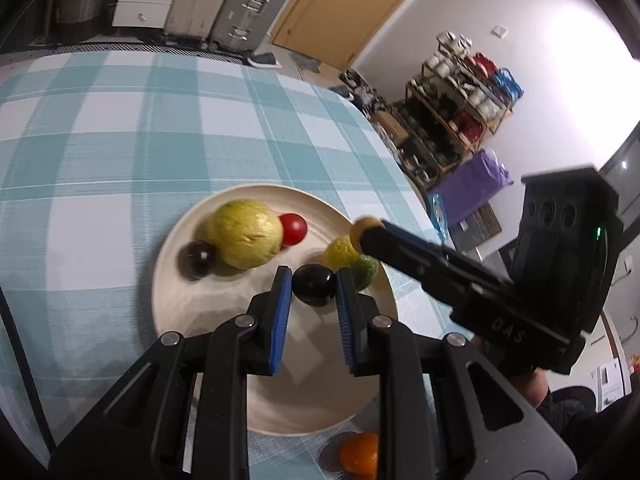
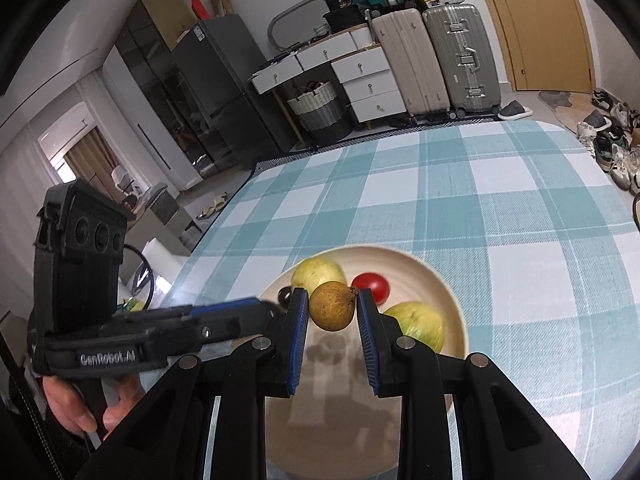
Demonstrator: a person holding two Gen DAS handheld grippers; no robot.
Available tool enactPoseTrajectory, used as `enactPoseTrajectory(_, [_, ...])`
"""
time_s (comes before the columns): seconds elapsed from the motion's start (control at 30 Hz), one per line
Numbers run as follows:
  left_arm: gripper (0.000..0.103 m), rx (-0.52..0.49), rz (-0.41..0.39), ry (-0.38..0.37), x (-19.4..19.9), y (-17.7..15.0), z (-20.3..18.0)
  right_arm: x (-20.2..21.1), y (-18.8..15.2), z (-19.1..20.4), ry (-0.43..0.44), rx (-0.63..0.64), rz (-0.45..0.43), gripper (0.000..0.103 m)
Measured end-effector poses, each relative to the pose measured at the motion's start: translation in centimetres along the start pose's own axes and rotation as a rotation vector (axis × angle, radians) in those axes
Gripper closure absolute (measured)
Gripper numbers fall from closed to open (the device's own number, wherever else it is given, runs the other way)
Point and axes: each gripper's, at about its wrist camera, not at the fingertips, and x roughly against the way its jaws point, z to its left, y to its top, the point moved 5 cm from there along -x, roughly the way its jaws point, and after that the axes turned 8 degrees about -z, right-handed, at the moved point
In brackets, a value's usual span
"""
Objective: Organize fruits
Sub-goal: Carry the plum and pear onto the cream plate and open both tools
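Clamped between right gripper [image 2: 333,307] pads: brown longan [image 2: 332,306], above cream plate [image 2: 444,296]. Left gripper [image 1: 313,285] clenched on dark plum [image 1: 314,290], plate's three o'clock. Both round; could slip and roll off toward orange [image 1: 360,454] at six.

A lived-in home, a combined dining and entry room. The counter [image 2: 500,208] wears a teal-and-white checked cloth. Behind it stand two suitcases [image 2: 436,60], white drawers [image 2: 368,80], a woven basket [image 2: 318,106] and a dark fridge [image 2: 224,80]. A wooden door [image 2: 536,28] has slippers [image 2: 516,111] and a row of shoes [image 2: 612,140] near it on the floor. In the left view a wooden rack [image 1: 456,104] holds cups and crockery against a white wall.
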Motion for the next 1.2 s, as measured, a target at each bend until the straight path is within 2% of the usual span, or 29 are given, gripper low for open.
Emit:
enactPoseTrajectory(0.3, [0.084,-0.033,0.017,0.005,-2.3,0.4,-1.0,-1.4,0.9,-2.5,-0.053,-0.048,0.025,0.077])
enactPoseTrajectory(0.77, [0.084,-0.062,0.003,-0.008,-4.0,1.5,-1.7,-2.9,1.1,-3.6,-0.042,-0.090,0.058,0.077])
enactPoseTrajectory(0.8, [0.084,-0.068,0.001,-0.003,-4.2,1.5,-1.7,-2.9,1.2,-3.7,-0.039,-0.096,0.057,0.076])
enactPoseTrajectory(0.87, [0.084,-0.067,-0.007,0.003,-4.3,1.7,-1.5,-3.0,1.1,-3.8,-0.027,-0.107,0.051,0.069])
enactPoseTrajectory(1.03, [0.079,-0.052,-0.013,0.001,-3.8,1.7,-1.3,-2.7,1.2,-4.3,-0.034,-0.129,0.040,0.065])
enactPoseTrajectory(1.2, [0.073,-0.063,-0.052,0.003,-1.9,1.8,-1.7,-0.5,1.8,-4.6,-0.036,-0.150,-0.022,0.059])
